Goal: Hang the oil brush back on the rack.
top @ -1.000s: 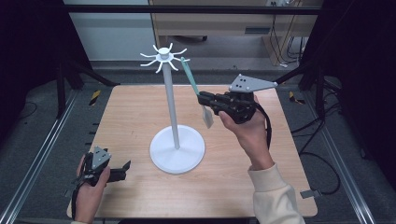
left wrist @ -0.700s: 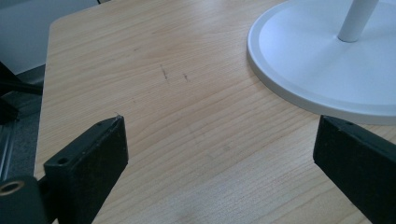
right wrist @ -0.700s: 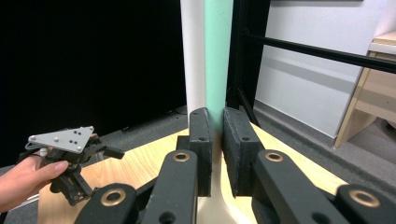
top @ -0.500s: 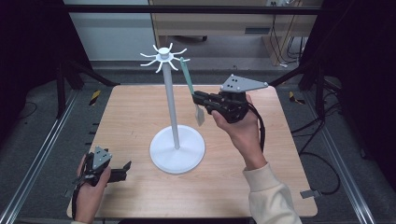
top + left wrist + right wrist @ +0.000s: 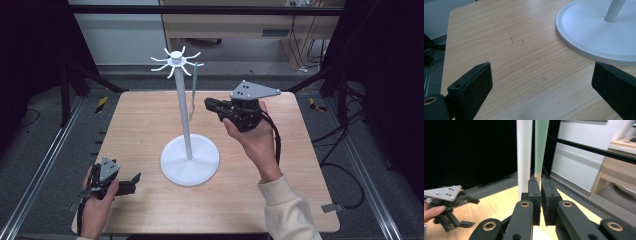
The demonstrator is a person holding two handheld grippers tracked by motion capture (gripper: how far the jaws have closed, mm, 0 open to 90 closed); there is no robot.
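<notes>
A tall white stand [image 5: 187,150] with hooks at its top [image 5: 175,59] rises from a round base on the wooden table [image 5: 280,195]. A slim green utensil [image 5: 194,85] hangs straight down from one hook. My right gripper [image 5: 207,103] hovers just right of the utensil's lower end, and a little wood shows between them. In the right gripper view the jaws [image 5: 540,181] stand together with a thin slit and nothing in it. The green utensil [image 5: 541,147] and the white pole [image 5: 524,155] rise just beyond them. My left gripper [image 5: 134,183] rests open on the table's front left.
The stand's white base [image 5: 599,37] lies just ahead and right of my left gripper [image 5: 541,82]. My left gripper [image 5: 449,205] also appears far off in the right gripper view. Metal rails run along both table sides, and a wooden cabinet [image 5: 225,22] stands behind.
The green utensil, tilted with its lower end at my right gripper a second ago, now hangs vertical on its hook, away from the jaws. The left gripper has not moved.
</notes>
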